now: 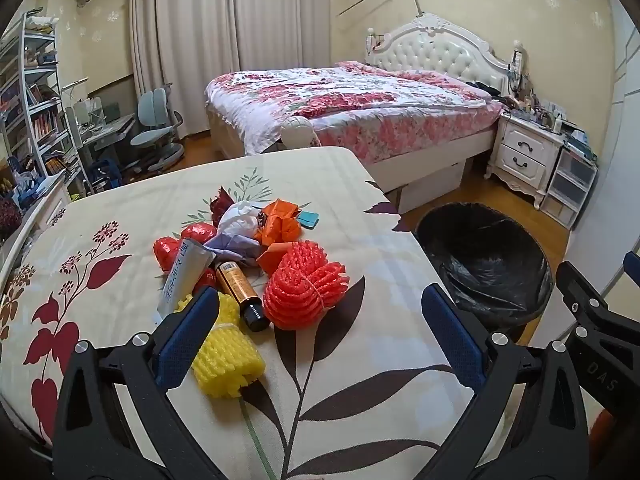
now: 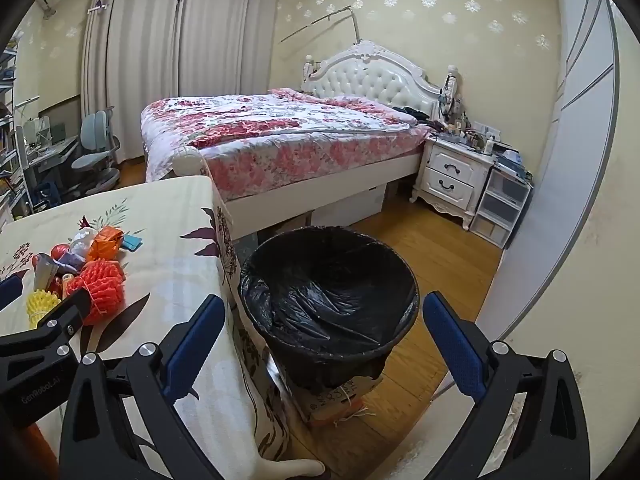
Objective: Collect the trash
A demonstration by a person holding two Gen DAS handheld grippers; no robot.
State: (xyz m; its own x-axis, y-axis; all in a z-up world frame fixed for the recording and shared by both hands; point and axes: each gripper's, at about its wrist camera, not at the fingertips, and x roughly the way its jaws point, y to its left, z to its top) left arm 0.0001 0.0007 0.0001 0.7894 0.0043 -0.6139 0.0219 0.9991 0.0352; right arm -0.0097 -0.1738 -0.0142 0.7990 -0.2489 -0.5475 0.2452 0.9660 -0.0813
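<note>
1. The trash [image 1: 240, 256] lies heaped on the table [image 1: 360, 380], toward its middle: a red foam net [image 1: 306, 290], a yellow net [image 1: 228, 356], a brown bottle [image 1: 242, 294], a tube [image 1: 182, 276], orange wrappers [image 1: 278, 226] and crumpled white paper [image 1: 240, 218], all touching or overlapping
2. I judge nothing has been collected yet; the bin [image 2: 332, 304], lined with a black bag, looks empty as far as I can see into it
3. The bin stands just beside the table's right edge, raised on a box [image 2: 340, 402], I think so that pieces can be dropped in with a short carry
4. My left gripper [image 1: 320, 320] hangs over the near side of the pile, jaws wide apart and holding nothing; its left finger [image 1: 188, 340] overlaps the yellow net in view, so the nets seem the handiest first pick
5. My right gripper [image 2: 324, 334] hovers over the bin, jaws likewise spread and empty, well apart from the pile
6. The nets should squash easily; the bottle may roll
</note>
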